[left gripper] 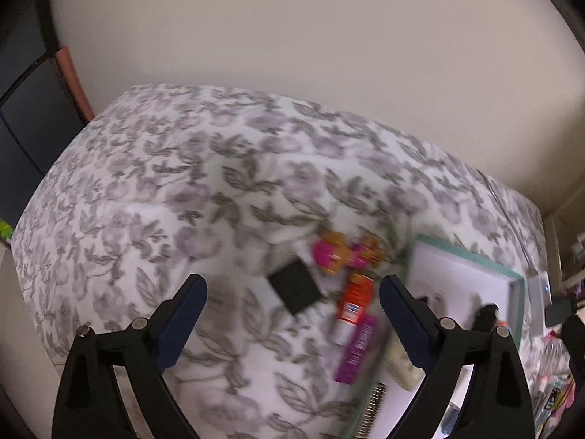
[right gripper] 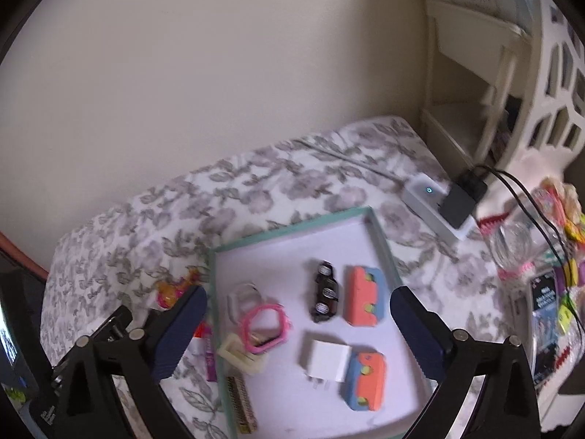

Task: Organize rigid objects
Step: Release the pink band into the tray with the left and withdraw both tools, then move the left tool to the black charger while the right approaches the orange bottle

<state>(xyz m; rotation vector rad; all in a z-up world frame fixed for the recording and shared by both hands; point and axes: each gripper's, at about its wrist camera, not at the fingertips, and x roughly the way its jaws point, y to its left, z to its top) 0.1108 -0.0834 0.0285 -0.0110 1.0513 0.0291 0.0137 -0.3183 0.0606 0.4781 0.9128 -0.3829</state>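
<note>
Nearest us, our right gripper (right gripper: 298, 314) hangs released over the teal-rimmed tray (right gripper: 382, 245), nothing between its fingers. Inside the tray, a white charger (right gripper: 327, 360) lies at 6 o'clock, two orange-and-blue blocks (right gripper: 363, 296) at 3 and 5, a dark bottle (right gripper: 324, 292) at centre, and a pink ring (right gripper: 265, 325) at 9. Our left gripper (left gripper: 292, 307) also spreads wide and empty above the floral cloth (left gripper: 182, 183). Beyond it lie a black square (left gripper: 294, 285), an orange tube (left gripper: 353, 303), a purple tube (left gripper: 356, 347) and a pink-and-orange toy (left gripper: 343, 254), blurred, left of the tray.

Left tongs (left gripper: 292, 323) and right tongs (right gripper: 298, 331) both gape, empty.
</note>
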